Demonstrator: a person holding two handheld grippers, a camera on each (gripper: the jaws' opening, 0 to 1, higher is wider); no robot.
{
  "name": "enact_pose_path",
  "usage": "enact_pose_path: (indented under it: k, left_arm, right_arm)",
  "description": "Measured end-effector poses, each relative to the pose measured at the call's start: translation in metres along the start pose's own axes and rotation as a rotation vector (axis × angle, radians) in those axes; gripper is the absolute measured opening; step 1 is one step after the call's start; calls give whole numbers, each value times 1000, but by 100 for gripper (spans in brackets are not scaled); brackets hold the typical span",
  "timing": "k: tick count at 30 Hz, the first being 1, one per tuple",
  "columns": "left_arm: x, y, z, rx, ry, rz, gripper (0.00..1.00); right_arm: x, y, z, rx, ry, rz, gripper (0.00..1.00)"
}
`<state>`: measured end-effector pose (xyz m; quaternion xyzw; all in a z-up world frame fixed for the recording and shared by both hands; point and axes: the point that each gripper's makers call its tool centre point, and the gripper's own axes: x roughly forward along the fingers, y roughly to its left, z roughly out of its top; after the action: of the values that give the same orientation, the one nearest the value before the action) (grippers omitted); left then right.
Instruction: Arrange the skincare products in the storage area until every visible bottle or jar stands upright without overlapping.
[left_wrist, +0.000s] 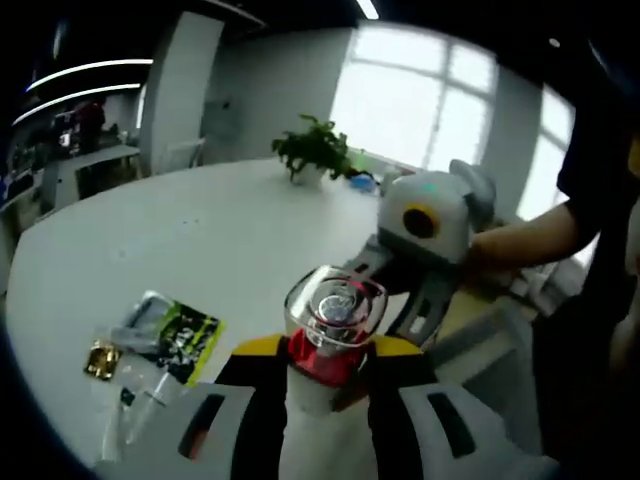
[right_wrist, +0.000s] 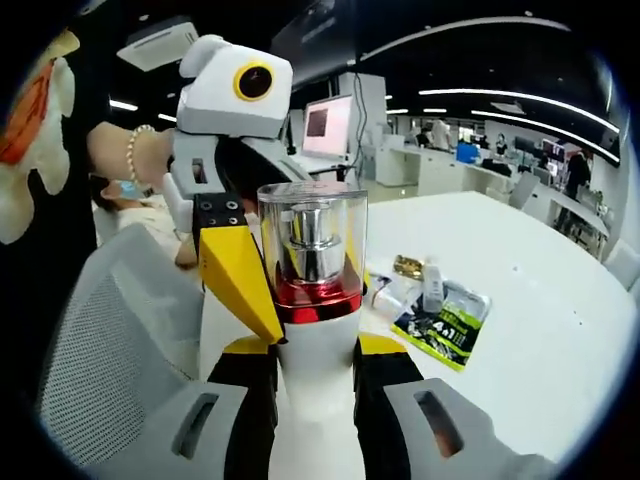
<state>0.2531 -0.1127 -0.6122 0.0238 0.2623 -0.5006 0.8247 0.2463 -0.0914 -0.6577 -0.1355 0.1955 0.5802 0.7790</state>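
While both tools grip one white pump bottle (right_wrist: 312, 300), lower centre | left tool (left_wrist: 330, 375) clamped | right tool (right_wrist: 312, 375) clamped | table (left_wrist: 200, 240) behind.

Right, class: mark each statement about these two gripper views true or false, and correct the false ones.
1. The bottle has a clear cap and a red collar. True.
2. The bottle lies flat on the table. False: it is held up off the table, with the left claw and the right claw both closed on it.
3. A potted plant stands on the white table. True.
4. The right claw grips the green-and-black packet. False: the packet lies loose on the table, apart from both claws.
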Motion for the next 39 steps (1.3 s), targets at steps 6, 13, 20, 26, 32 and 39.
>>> enact_pose_path:
  k: [6, 13, 20, 26, 32, 39]
  left_arm:
    - [8, 1, -6, 8, 13, -10, 25]
    - [16, 1, -14, 4, 28, -16, 25]
    - [23, 6, -27, 47, 61, -13, 26]
    - [27, 9, -31, 70, 78, -9, 26]
    - [31, 11, -27, 87, 70, 2, 26]
    - [42, 13, -21, 125, 54, 25, 26]
  right_arm:
    - [1, -3, -9, 14, 4, -5, 28]
    - [2, -6, -22, -2, 31, 0, 28]
    - [4, -8, -33, -38, 43, -17, 28]
    - [4, -10, -39, -32, 24, -18, 28]
    - [3, -17, -39, -26, 1, -29, 28]
    - [2, -28, -41, -34, 2, -37, 29]
